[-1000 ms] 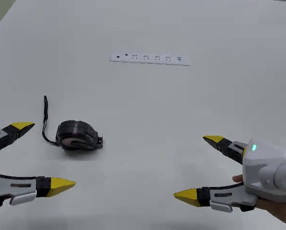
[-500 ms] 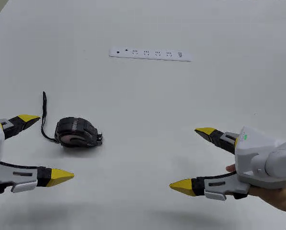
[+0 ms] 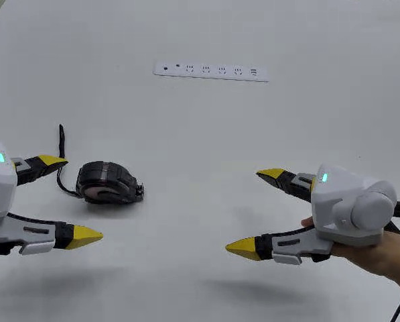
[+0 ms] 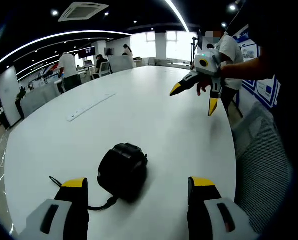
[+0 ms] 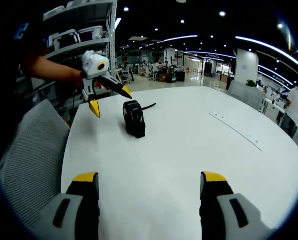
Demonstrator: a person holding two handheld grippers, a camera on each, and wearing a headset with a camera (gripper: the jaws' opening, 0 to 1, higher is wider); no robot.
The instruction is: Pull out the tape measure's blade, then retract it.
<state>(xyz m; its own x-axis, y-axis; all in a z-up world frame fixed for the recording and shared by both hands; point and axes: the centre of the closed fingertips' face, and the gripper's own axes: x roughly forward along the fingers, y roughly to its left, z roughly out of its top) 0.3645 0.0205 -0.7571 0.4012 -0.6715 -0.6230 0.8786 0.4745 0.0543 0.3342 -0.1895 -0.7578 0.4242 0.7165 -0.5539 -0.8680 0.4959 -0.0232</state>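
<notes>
Two grippers, both with jaws spread wide and nothing between them. Left gripper [image 3: 76,198] hovers low over the white table [image 3: 186,134]. The tape measure [image 3: 108,182] lies on its side just ahead of its tips, in line with the gap (dead centre in the left gripper view, close, not touching). Blade fully inside the case, no tape showing, so pull-out not yet begun. A black strap [image 3: 61,144] trails off the case, passing beside the left gripper's farther jaw.

Right gripper [image 3: 248,210] is well apart from the tape measure, jaws pointing across the table at it. The small tab end of the case faces this gripper, probably the blade hook, too small to be sure.

Likely reason for the layout: left is lined up to clamp the case and hold it steady, right stays free and open to come in and take the hook. A power strip [image 3: 210,70] lies far beyond both grippers, not involved.
</notes>
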